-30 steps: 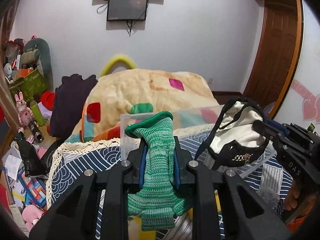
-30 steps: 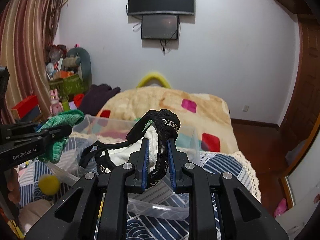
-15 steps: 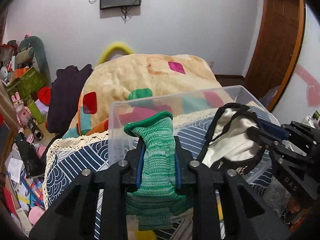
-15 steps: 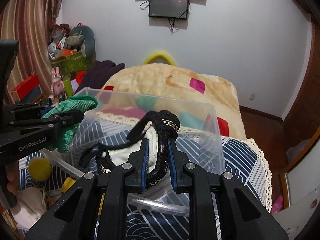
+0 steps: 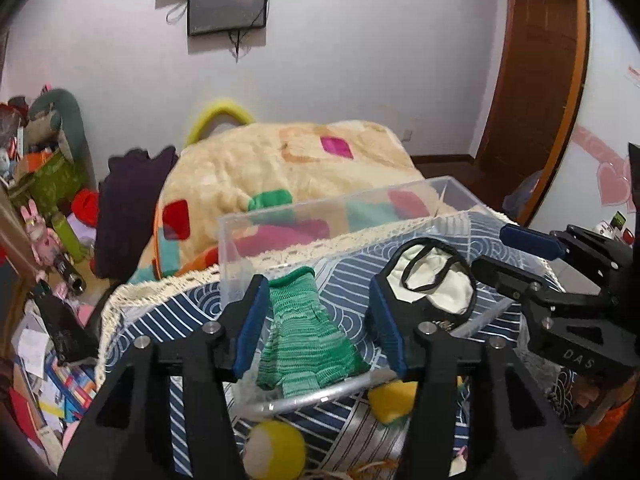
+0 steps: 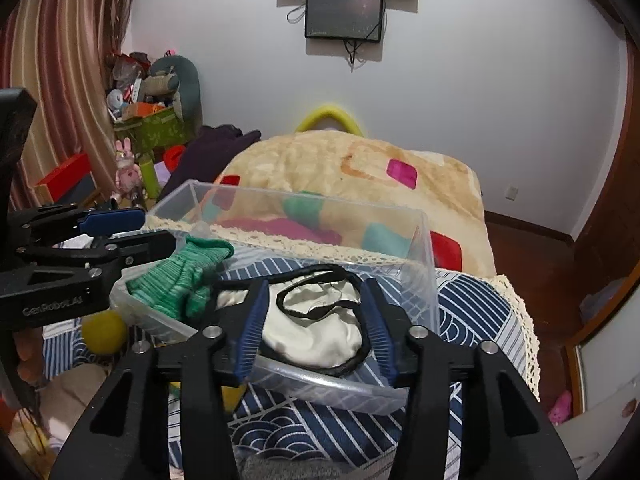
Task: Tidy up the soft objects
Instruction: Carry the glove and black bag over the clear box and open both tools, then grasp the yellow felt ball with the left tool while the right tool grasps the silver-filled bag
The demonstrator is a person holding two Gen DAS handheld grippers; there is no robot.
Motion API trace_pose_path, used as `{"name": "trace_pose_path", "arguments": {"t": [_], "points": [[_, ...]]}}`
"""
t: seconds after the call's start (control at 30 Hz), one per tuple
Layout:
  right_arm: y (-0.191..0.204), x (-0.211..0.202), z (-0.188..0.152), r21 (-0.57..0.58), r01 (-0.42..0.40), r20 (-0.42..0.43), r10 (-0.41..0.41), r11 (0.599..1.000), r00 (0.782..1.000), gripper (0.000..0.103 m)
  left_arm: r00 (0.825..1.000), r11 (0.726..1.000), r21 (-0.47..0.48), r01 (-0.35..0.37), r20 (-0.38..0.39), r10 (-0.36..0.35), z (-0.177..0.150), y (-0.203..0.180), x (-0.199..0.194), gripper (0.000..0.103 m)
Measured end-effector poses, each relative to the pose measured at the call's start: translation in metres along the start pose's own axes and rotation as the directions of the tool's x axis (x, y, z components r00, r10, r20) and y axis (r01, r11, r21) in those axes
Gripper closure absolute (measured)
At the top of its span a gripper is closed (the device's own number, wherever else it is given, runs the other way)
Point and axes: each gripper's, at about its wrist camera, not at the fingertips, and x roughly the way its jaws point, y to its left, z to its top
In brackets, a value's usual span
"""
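A clear plastic bin (image 5: 256, 222) (image 6: 424, 248) stands on the blue patterned cloth. A green knit glove (image 5: 310, 334) (image 6: 180, 280) lies in the bin's left part. A cream cloth with black straps (image 5: 436, 286) (image 6: 316, 320) lies in its right part. My left gripper (image 5: 316, 328) is open just above the glove, touching nothing; it also shows in the right wrist view (image 6: 136, 228). My right gripper (image 6: 312, 332) is open above the cream cloth; it also shows in the left wrist view (image 5: 508, 252).
Yellow soft balls (image 5: 276, 450) (image 5: 390, 398) (image 6: 105, 332) lie on the cloth in front of the bin. A beige quilt (image 5: 280, 160) covers the bed behind. Toys and boxes (image 6: 156, 120) are piled at the left. A wooden door (image 5: 532, 80) stands at the right.
Both grippers lowered over the bin and opened. The green glove and the cream cloth dropped out of them and now lie inside the bin.
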Motion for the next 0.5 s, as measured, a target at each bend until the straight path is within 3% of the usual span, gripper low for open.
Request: {"name": "trace_pose_path", "arguments": {"t": [0.2,0.5], "points": [[0.001,-0.025,0.004,0.008,-0.006,0.072,0.006,1.0,0.997,0.043,0.997,1.0,-0.002,-0.008,0.076,0.008,-0.002,-0.002,-0.036,0.027],[0.012,-0.061,-0.002,-0.014,-0.004,0.169,0.006,1.0,0.986,0.025,0.982,0.998,-0.035,-0.042,0.185,0.048,-0.014,0.006,-0.08,0.007]]}}
